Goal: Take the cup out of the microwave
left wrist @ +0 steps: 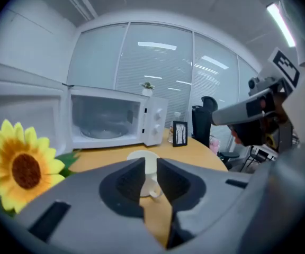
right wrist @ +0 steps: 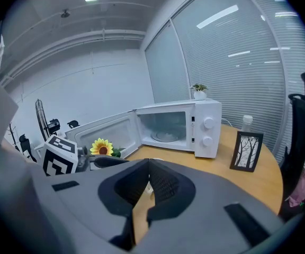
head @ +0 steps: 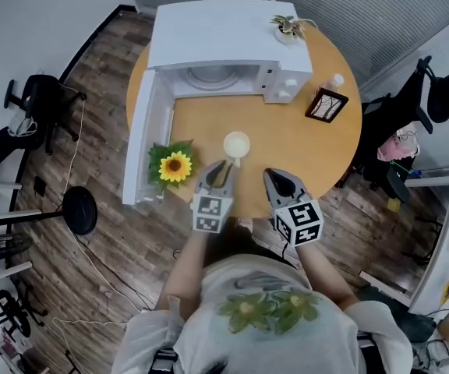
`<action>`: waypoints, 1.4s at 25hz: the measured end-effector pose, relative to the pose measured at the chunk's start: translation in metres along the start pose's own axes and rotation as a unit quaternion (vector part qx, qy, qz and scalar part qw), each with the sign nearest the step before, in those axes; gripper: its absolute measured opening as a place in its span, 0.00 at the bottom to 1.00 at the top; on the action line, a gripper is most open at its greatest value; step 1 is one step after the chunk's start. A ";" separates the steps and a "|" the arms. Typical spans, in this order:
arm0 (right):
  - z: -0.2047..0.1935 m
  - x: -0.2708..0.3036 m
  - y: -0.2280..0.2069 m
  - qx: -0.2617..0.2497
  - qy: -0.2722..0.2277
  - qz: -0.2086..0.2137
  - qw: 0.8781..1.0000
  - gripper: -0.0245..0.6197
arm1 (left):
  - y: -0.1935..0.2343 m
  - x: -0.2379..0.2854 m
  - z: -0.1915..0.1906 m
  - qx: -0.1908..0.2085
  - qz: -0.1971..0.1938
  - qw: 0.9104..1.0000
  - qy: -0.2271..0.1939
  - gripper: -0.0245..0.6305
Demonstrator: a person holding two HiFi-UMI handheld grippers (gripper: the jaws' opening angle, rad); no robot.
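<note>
The white cup stands upright on the round wooden table, in front of the white microwave, whose door hangs open to the left. The oven cavity shows only its glass turntable. My left gripper hovers just short of the cup, open by a narrow gap. In the left gripper view the cup shows through that gap, beyond the left gripper and untouched. My right gripper is to the cup's right, shut and empty, the right gripper's tips meeting.
A sunflower lies by the open door, left of my left gripper. A black photo frame and a small bottle stand at the table's right. A potted plant tops the microwave. The table's near edge is under my grippers.
</note>
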State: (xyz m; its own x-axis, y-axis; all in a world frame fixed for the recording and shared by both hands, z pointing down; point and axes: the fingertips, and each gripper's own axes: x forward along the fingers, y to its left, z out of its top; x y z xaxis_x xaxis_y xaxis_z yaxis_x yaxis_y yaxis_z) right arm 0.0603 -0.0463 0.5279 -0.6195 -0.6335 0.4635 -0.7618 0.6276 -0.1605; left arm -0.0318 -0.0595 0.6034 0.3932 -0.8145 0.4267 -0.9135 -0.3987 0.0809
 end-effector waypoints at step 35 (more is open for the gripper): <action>0.076 -0.030 0.036 -0.026 -0.096 0.019 0.995 0.06 | -0.013 -0.074 0.124 -0.028 0.048 0.998 -0.041 0.04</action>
State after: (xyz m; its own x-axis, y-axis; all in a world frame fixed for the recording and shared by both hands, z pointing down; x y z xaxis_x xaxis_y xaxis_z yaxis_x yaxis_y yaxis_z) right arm 0.0372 -0.0397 0.4420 -0.6768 -0.6799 0.2824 -0.7288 0.6729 -0.1265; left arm -0.0360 -0.0459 0.4588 0.3079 -0.8806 0.3603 -0.9512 -0.2937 0.0949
